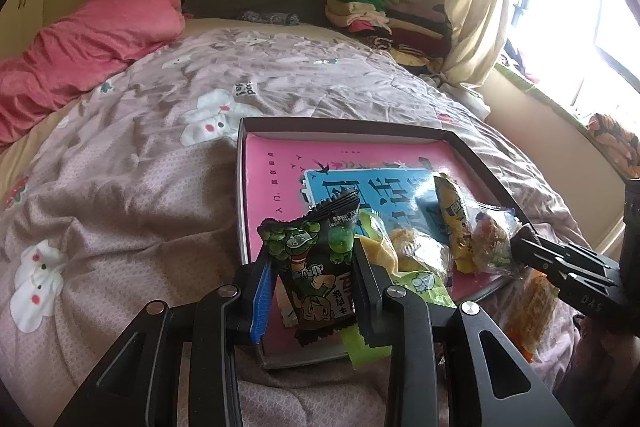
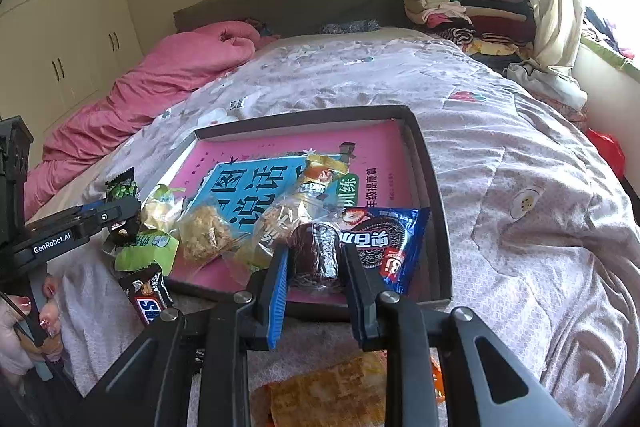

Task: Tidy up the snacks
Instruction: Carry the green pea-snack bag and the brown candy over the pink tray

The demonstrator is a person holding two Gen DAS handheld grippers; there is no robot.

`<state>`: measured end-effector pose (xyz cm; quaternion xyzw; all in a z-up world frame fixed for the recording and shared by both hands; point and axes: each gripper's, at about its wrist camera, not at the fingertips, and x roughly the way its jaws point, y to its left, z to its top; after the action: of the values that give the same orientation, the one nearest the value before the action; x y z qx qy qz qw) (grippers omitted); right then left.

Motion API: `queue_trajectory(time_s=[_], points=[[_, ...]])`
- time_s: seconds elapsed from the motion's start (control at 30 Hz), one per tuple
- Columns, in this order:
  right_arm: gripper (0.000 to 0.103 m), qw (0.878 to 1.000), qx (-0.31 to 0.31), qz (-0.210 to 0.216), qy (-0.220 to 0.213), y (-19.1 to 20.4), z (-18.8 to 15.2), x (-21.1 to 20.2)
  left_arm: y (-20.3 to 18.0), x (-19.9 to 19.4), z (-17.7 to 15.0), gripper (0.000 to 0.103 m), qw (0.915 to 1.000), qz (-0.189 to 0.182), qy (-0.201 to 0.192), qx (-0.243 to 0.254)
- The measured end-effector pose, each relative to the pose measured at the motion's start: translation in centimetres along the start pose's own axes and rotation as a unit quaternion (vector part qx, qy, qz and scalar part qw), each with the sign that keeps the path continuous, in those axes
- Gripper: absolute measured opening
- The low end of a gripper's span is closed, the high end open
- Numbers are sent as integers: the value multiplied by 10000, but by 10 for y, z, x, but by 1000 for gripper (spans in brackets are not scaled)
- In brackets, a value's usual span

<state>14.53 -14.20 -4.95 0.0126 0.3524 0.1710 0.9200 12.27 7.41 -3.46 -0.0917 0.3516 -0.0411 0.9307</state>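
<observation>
Left gripper (image 1: 310, 267) clamped on green pea snack packet (image 1: 316, 263), packet upright between the pads, long axis running near-to-far, top crimp pointing away toward the tray. Packet hangs over near-left corner of the shallow box tray (image 1: 348, 125), which lies just ahead and slightly right of the tool; short push forward looks enough to land it on the pink book cover (image 1: 276, 171) lining the tray. Right gripper (image 2: 314, 259) clamped on dark clear-wrapped snack (image 2: 316, 255), held over near edge of tray, just left of blue Oreo packet (image 2: 384, 247) already inside. Other wrapped snacks piled mid-tray between the two tools: pale green packet (image 2: 148, 247), crumbly cake in clear wrap (image 2: 204, 231). Snickers bar (image 2: 150, 297) and orange packet (image 2: 332, 391) outside, on bedspread (image 2: 520, 187) near the tray's front. Both tools pitched downward, side by side, left one nearer the free left half of the tray. Probable risk: packet catching tray rim on release.
</observation>
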Motion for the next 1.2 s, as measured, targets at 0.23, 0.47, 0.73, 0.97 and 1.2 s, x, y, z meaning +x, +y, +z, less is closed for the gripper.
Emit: queue_trajectory(time_s=[0.23,0.47,0.73,0.97,1.2], points=[[27,10000,-25,65,58,3,1,7,-1,1,0,35,10000,9,13,18],[27,9998,-152,97,56,9,3,13,-1,4,-1,35,10000,3,25,7],[27,9996,-242,144,55,13,6,19,-1,4,-1,35,10000,2,32,10],[27,9993,-317,198,75,17,6,24,0,6,-1,35,10000,-10,44,-4],[27,9990,-360,213,183,20,2,31,0,10,-1,35,10000,-21,61,-21]])
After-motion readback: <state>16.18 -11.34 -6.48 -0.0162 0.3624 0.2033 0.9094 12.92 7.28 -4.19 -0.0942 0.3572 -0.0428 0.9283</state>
